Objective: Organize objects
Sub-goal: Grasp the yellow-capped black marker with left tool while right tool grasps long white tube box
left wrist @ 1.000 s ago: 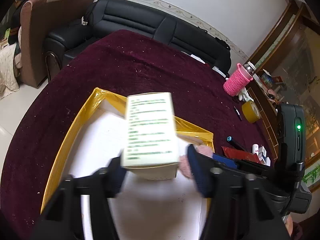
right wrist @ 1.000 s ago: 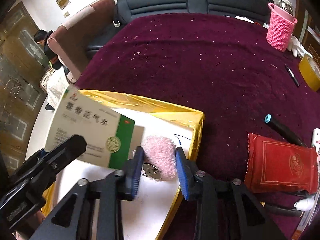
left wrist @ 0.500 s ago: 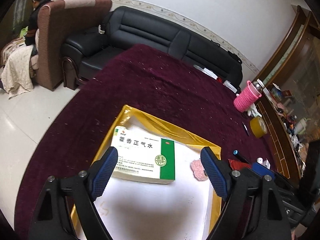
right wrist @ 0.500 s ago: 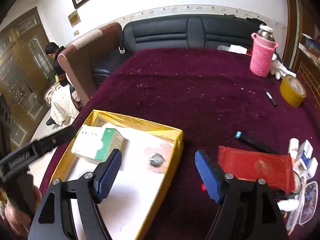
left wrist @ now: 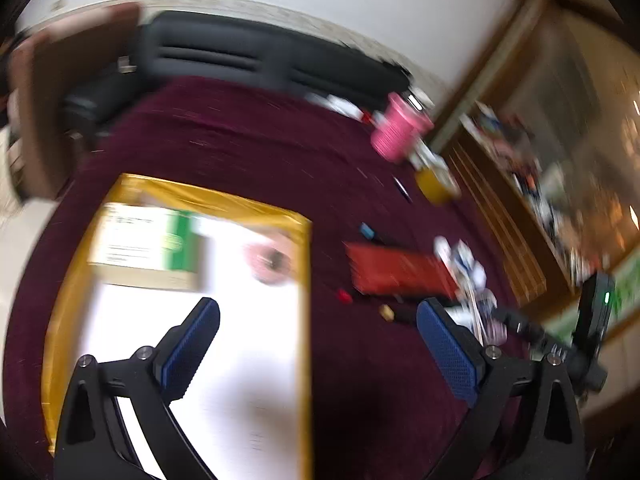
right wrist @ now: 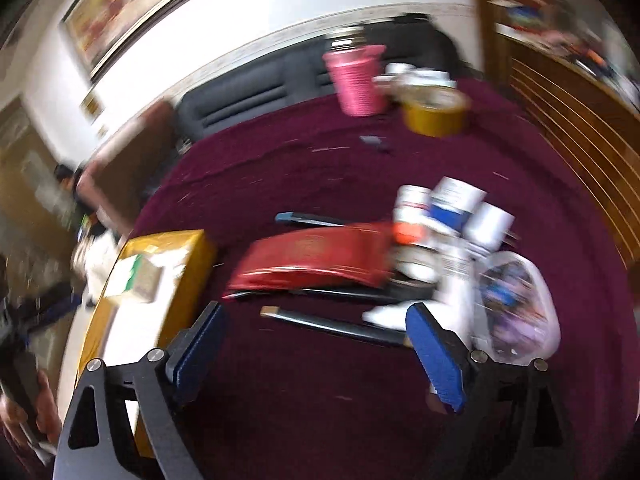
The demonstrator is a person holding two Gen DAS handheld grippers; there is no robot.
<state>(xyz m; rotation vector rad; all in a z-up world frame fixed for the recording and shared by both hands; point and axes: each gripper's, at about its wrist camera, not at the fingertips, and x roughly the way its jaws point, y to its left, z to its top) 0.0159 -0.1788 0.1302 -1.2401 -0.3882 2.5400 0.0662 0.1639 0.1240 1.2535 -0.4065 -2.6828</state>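
A yellow-rimmed white tray (left wrist: 308, 280) lies on the dark red tablecloth. In it lie a white and green medicine box (left wrist: 148, 248) and a pink fluffy item (left wrist: 268, 260). My left gripper (left wrist: 316, 344) is open and empty, over the tray's right edge. My right gripper (right wrist: 316, 344) is open and empty above the cloth, near a red packet (right wrist: 316, 256) and a dark pen (right wrist: 336, 326). The tray (right wrist: 192, 264) and the box (right wrist: 136, 276) show at the left in the right wrist view. Both views are blurred.
Right of the tray lie the red packet (left wrist: 400, 268), small white and blue boxes (right wrist: 452, 208), a clear bag (right wrist: 516, 304) and a blue-capped marker (right wrist: 308, 218). A pink holder (right wrist: 358, 80) and a yellow tape roll (right wrist: 434, 114) stand farther back. A black sofa (left wrist: 256, 56) lies beyond.
Both grippers have swung right, away from the tray and toward the pile of loose objects. The box and the pink item stay in the tray. Both jaws stay open.
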